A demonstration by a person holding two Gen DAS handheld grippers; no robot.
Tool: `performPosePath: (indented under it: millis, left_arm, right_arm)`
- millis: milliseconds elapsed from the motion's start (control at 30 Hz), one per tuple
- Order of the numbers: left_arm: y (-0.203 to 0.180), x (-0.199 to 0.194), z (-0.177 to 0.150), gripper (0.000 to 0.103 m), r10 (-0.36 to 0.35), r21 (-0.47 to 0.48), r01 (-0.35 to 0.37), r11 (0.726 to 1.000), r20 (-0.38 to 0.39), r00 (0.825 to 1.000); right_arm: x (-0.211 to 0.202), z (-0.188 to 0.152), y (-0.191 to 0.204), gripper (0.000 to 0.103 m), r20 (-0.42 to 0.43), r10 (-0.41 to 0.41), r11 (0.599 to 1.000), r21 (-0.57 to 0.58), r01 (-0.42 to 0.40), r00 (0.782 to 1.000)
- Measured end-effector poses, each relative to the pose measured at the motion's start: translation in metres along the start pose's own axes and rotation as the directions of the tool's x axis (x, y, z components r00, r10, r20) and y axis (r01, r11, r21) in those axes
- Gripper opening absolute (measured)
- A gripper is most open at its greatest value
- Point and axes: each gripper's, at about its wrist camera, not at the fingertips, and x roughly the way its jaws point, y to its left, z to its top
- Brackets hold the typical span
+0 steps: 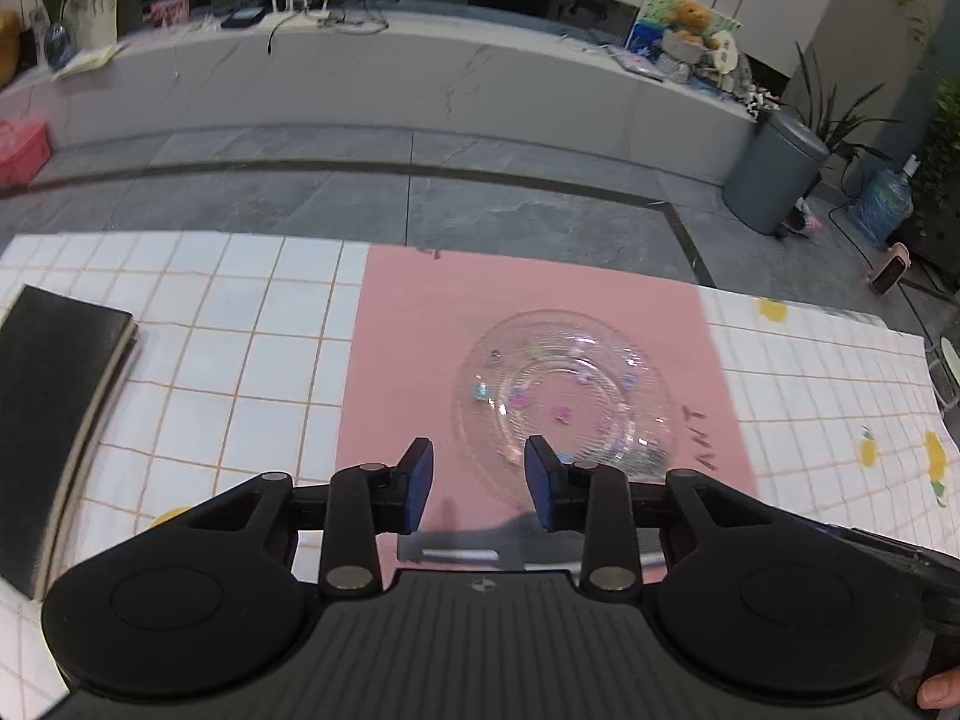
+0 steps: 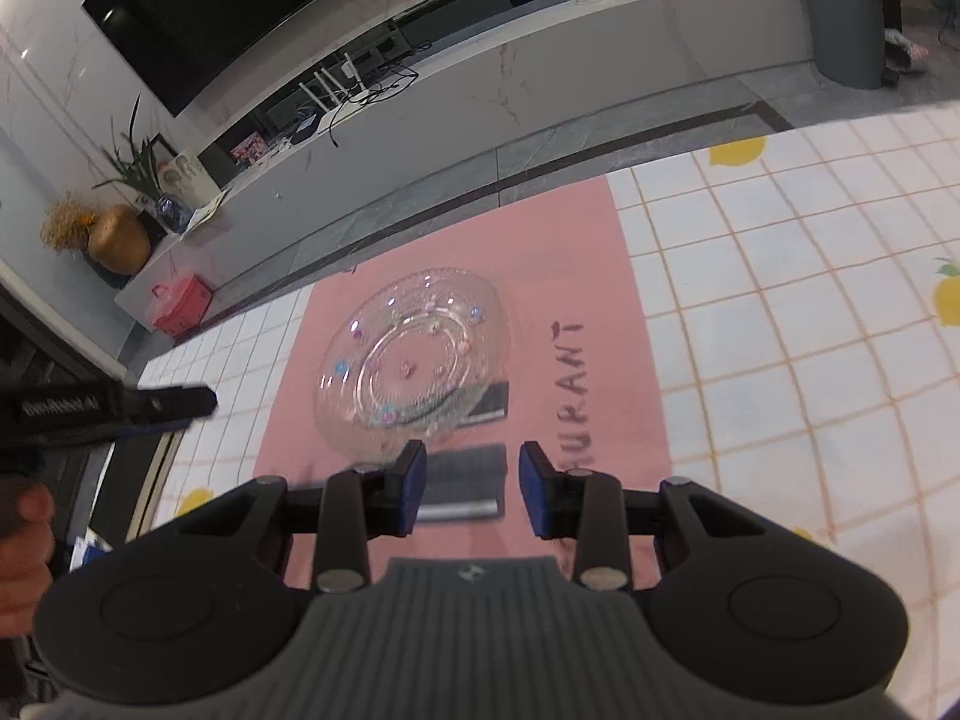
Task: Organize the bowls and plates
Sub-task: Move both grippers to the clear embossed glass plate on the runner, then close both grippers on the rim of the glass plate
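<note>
While both sets of jaws are parted with nothing between the blue pads, I'm hovering over the pink mat (image 1: pixel 414 324). My left gripper (image 1: pixel 478 483) sits just short of the clear glass plate (image 1: pixel 564 393), its right pad overlapping the near rim in view, though I can't tell if it touches. My right gripper (image 2: pixel 472 489) hangs near the same plate (image 2: pixel 414 360), with a dark flat thing (image 2: pixel 465 471) on the mat just ahead of it. That mat lies on a white checked tablecloth (image 2: pixel 780 312) with lemon prints covering the surface. Off left there's a black notebook (image 1: pixel 54 408). Past the surface's edge: grey floor tiles and a grey bin (image 1: pixel 774 171).
</note>
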Motion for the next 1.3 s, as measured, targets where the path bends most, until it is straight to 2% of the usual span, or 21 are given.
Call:
performPosePath:
  millis: [67, 267, 467, 500, 667, 800, 867, 900, 967, 1033, 1167, 1300]
  left_arm:
    - [0.006, 0.012, 0.004, 0.044, -0.005, -0.019, 0.005, 1.000, -0.010, 1.000]
    - [0.014, 0.050, 0.012, 0.050, -0.031, -0.079, 0.027, 0.997, -0.043, 0.999]
    - [0.021, 0.076, 0.007, 0.052, -0.021, -0.123, 0.012, 0.992, -0.071, 0.997]
    - [0.023, 0.079, 0.006, 0.052, -0.019, -0.135, 0.008, 0.991, -0.078, 0.997]
    - [0.026, 0.079, 0.006, 0.058, -0.034, -0.166, 0.028, 0.986, -0.030, 0.999]
    - [0.019, 0.082, 0.009, 0.057, -0.017, -0.160, 0.014, 0.987, -0.017, 1.000]
    - [0.012, 0.084, 0.010, 0.044, 0.007, -0.139, -0.010, 0.990, -0.017, 1.000]
    - [0.011, 0.085, 0.010, 0.042, 0.025, -0.134, -0.027, 0.991, -0.016, 1.000]
    - [0.009, 0.085, 0.010, 0.030, 0.039, -0.141, -0.041, 0.989, -0.017, 0.999]
    - [0.009, 0.085, 0.010, 0.023, 0.016, -0.173, -0.021, 0.985, -0.031, 0.999]
    - [0.005, 0.084, 0.008, 0.019, 0.042, -0.187, -0.046, 0.981, -0.026, 0.999]
    - [0.005, 0.081, 0.006, 0.015, 0.014, -0.207, -0.021, 0.978, -0.036, 0.999]
  right_arm:
    - [0.012, 0.006, -0.003, 0.034, 0.001, 0.003, 1.000, 0.019, -0.004, 1.000]
    - [0.043, 0.021, -0.014, 0.034, -0.010, 0.021, 0.998, 0.065, -0.021, 1.000]
    - [0.062, 0.023, -0.029, 0.032, -0.022, 0.040, 0.992, 0.120, -0.037, 0.999]
    - [0.063, 0.023, -0.032, 0.029, -0.013, 0.051, 0.990, 0.134, -0.049, 0.999]
    - [0.070, 0.024, -0.036, 0.028, 0.004, 0.111, 0.975, 0.195, -0.110, 0.994]
    - [0.079, 0.021, -0.033, 0.020, 0.000, 0.155, 0.960, 0.235, -0.151, 0.988]
    - [0.081, 0.022, -0.031, 0.019, 0.005, 0.159, 0.958, 0.239, -0.155, 0.987]
    - [0.082, 0.023, -0.032, 0.019, 0.005, 0.163, 0.956, 0.246, -0.159, 0.987]
    - [0.083, 0.024, -0.032, 0.018, 0.002, 0.167, 0.954, 0.252, -0.162, 0.986]
    - [0.084, 0.024, -0.033, 0.005, -0.009, 0.153, 0.956, 0.254, -0.145, 0.988]
    - [0.083, 0.026, -0.039, 0.004, -0.014, 0.158, 0.942, 0.301, -0.147, 0.987]
    - [0.075, 0.026, -0.042, 0.004, -0.027, 0.146, 0.944, 0.304, -0.131, 0.989]
